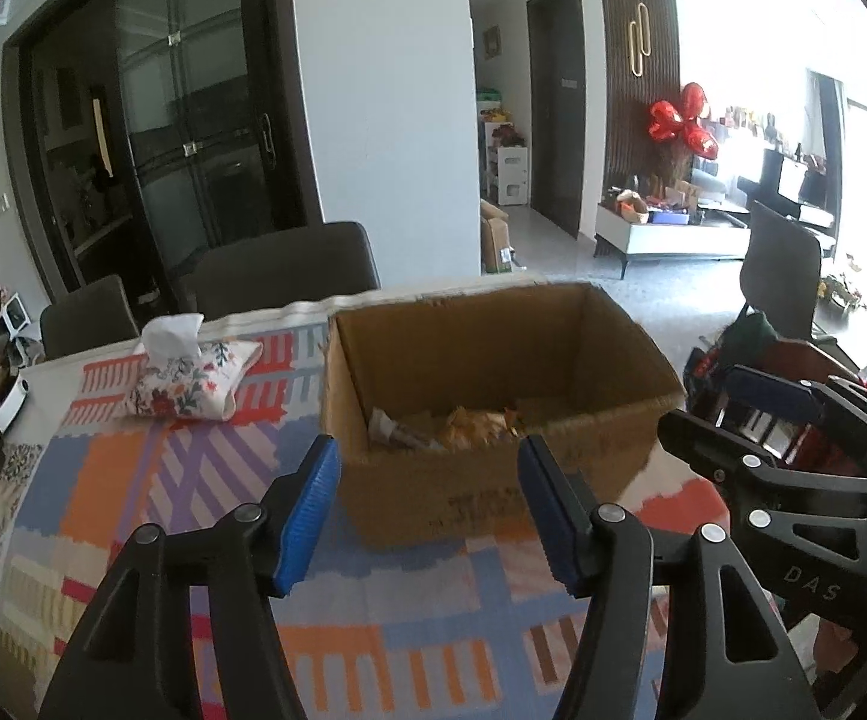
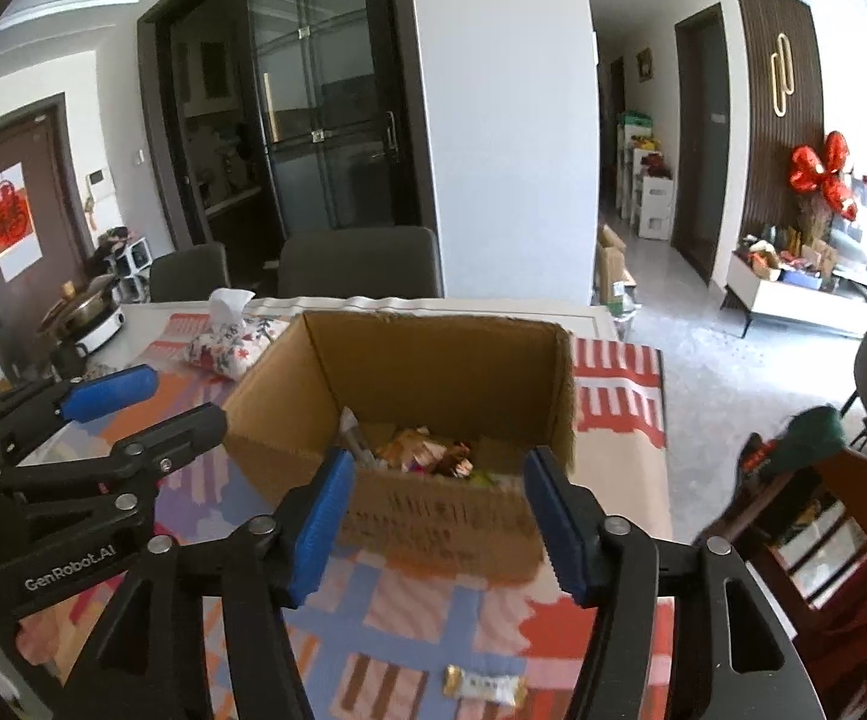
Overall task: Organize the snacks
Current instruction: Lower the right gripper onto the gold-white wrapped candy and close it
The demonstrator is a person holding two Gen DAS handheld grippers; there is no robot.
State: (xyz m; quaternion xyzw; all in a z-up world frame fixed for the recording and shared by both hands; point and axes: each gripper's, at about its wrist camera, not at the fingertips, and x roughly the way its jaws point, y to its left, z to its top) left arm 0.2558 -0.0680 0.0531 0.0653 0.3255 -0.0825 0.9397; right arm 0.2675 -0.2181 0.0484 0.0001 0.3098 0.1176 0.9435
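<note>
An open cardboard box (image 1: 559, 354) stands on the patterned tablecloth; it also shows in the right wrist view (image 2: 433, 360). Several snack packets (image 1: 469, 423) lie in its bottom, also seen from the right (image 2: 427, 450). One wrapped snack bar (image 2: 484, 687) lies on the cloth near the front edge, below the right gripper. My left gripper (image 1: 427, 510) is open and empty, just in front of the box. My right gripper (image 2: 439, 519) is open and empty, also in front of the box. Each gripper appears in the other's view: the right (image 1: 751, 414), the left (image 2: 157, 402).
A floral tissue pouch (image 1: 193, 384) lies on the cloth left of the box. Dark chairs (image 1: 289, 267) stand behind the table. A pot and kettle (image 2: 85, 318) sit at the table's far left. A wooden chair with clothes (image 2: 817, 480) stands to the right.
</note>
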